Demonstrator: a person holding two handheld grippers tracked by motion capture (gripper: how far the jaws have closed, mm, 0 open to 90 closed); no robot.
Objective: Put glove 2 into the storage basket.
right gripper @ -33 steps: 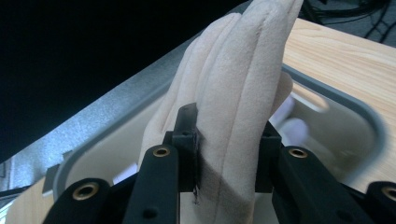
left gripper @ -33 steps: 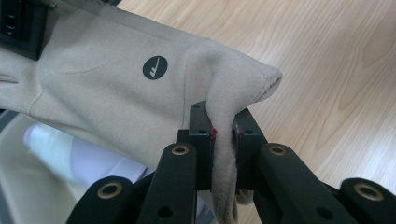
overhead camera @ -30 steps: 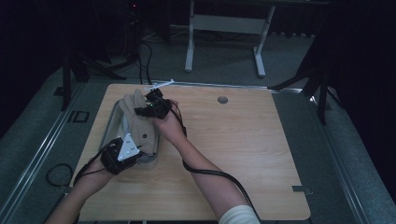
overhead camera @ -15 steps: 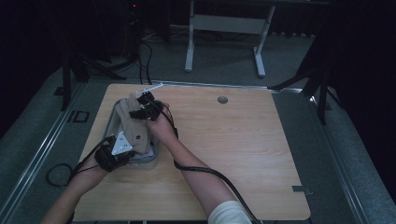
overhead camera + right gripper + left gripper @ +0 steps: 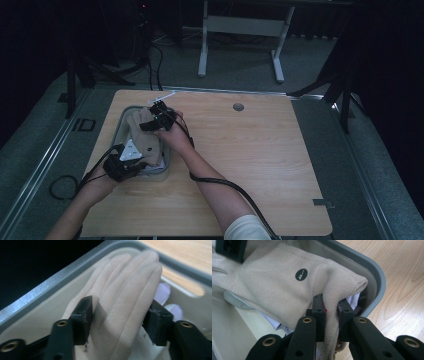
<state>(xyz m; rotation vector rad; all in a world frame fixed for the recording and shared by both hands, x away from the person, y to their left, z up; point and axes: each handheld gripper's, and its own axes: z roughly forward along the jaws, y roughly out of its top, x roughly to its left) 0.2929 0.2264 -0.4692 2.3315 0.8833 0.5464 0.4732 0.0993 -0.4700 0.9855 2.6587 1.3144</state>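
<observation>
Glove [image 5: 144,137] of beige suede-like fabric lies in a grey bin [image 5: 165,167] that sits on the left part of the wooden counter [image 5: 260,165]. The bin has a grey rim and a pale inside; under the glove there is some white and lilac material [image 5: 163,293], too hidden to name. The glove's long axis runs along the bin's length, from the near end by the person's left hand toward the far end. Its cuff end, with a round black logo [image 5: 301,274] on it, is at the near end, draped close to the bin's corner; its fingers [image 5: 130,272] point toward the far rim and lie side by side, pressed flat together.

The left gripper [image 5: 331,312] is clenched on a fold of the cuff, fabric squeezed between its two pads. The right gripper [image 5: 120,317] stands over the glove's finger part with its jaws having just been opening; the glove lies between them, and the pads appear parted from it on both sides, released.
</observation>
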